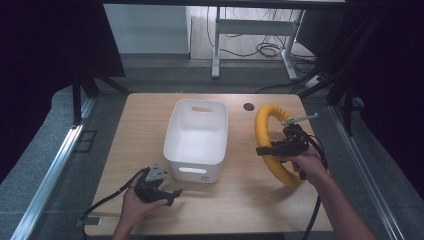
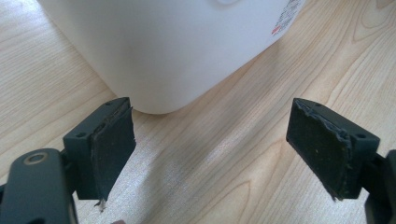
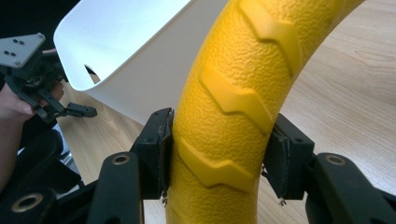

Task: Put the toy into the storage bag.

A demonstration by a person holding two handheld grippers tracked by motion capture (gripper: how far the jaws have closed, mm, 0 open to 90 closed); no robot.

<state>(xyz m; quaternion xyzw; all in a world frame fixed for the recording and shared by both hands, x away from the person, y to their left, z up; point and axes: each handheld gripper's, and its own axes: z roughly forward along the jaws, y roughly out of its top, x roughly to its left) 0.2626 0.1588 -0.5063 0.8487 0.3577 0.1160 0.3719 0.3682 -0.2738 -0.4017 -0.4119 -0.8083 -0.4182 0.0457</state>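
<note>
One yellow ring (image 1: 270,142) and one white bin (image 1: 196,140) share the wooden table (image 1: 240,195). The right gripper (image 3: 219,158) clamps the ring (tilted, right of the bin), wrist raised. The left gripper (image 2: 210,149) rests low by the bin's near corner, jaws spread on nothing.

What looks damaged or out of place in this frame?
Only wear: the pads on the left gripper are frayed along their edges, with loose shreds hanging. Otherwise the bin stands upright and the yellow ring is cleanly clamped in the right gripper. Nothing spilled.
</note>
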